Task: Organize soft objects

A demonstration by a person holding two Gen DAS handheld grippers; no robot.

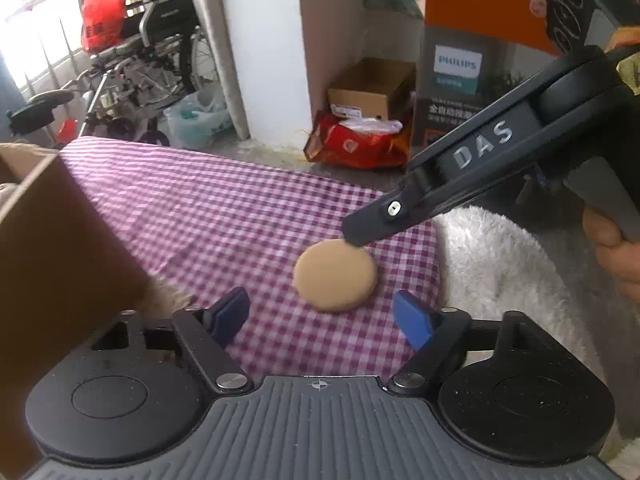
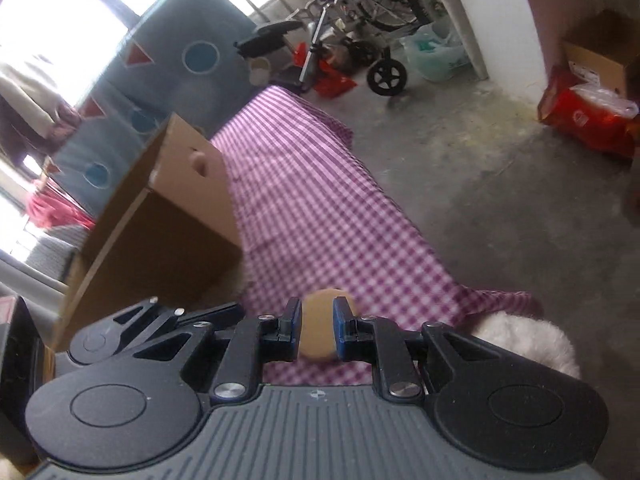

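A round tan soft pad [image 1: 335, 280] rests low over the purple checked cloth [image 1: 192, 208]. My right gripper [image 1: 355, 238] comes in from the upper right and pinches the pad's far edge. In the right wrist view that gripper [image 2: 318, 322] is shut on the tan pad [image 2: 318, 338], one blue pad pressing on each side. My left gripper [image 1: 320, 316] is open just in front of the pad, and its blue fingertips [image 1: 412, 324] stand wide and touch nothing. A white fluffy item [image 1: 500, 264] lies at the right end of the cloth.
An open cardboard box [image 1: 60, 240] stands on the cloth at the left, also visible in the right wrist view [image 2: 160, 232]. A hand [image 1: 612, 248] holds the right gripper's handle. Beyond the cloth's far edge are concrete floor [image 2: 480, 200], a wheelchair, bags and boxes.
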